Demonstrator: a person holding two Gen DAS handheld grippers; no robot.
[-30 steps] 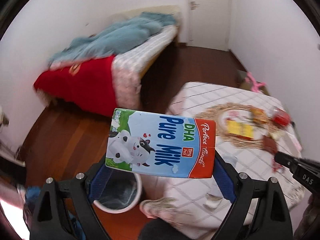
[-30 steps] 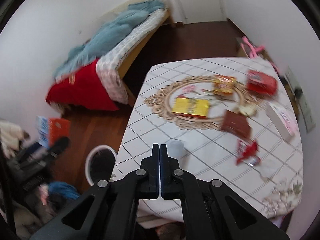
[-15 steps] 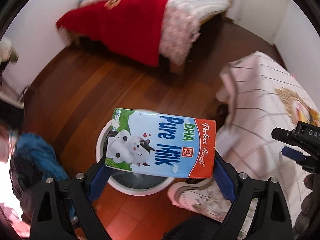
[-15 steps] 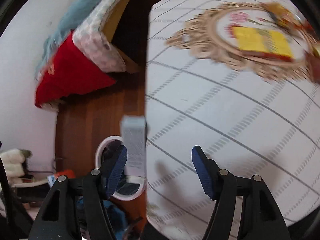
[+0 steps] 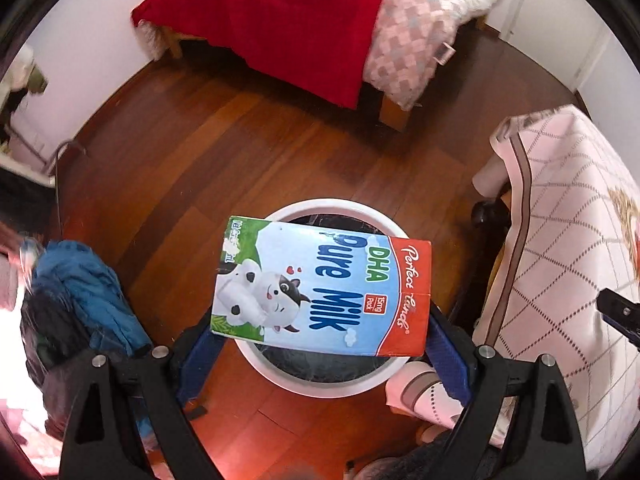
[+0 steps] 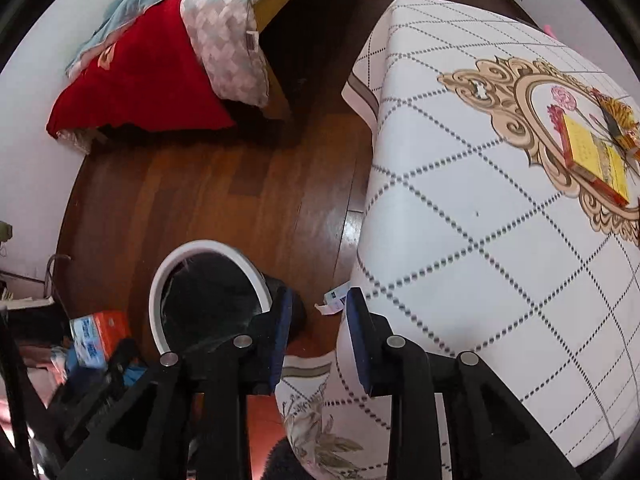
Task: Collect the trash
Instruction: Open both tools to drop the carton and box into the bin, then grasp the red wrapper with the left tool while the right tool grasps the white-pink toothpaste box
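A: Left gripper [image 5: 320, 344], lower centre of the left wrist view: clamped across the width of the milk carton [image 5: 322, 290], blue pads on both short ends. Held flat, printed face up, directly over the mouth of the white-rimmed bin [image 5: 332, 384].

B: Right gripper [image 6: 316, 316]?

A: Lower centre of its own view, parted to a moderate gap, nothing between the pads. Beyond the tips, a small white scrap [image 6: 333, 302] on the floor [image 6: 224, 196], just beside the bin [image 6: 208, 292] and close against the hanging edge of the tablecloth [image 6: 460, 240]. Possibly a label or receipt; too small to tell.

B: Risks from here?

A: Carton looks about as long as the bin mouth is wide. Released flat, likely to bridge the rim or catch and tip out onto the wood. Better dropped tilted, one end first. Black liner inside also slack, so might snag a corner.

B: And the scrap?

A: Thin, flat on the boards; hard for blunt pads to get under. Could slide beneath the cloth if nudged. Easy to miss altogether.

B: Anything left on the table?

A: Yellow box [image 6: 592, 156] and a wrapper [image 6: 618, 118] at the right edge of the right wrist view, on the gold ornament. Far from done, by the look of it.
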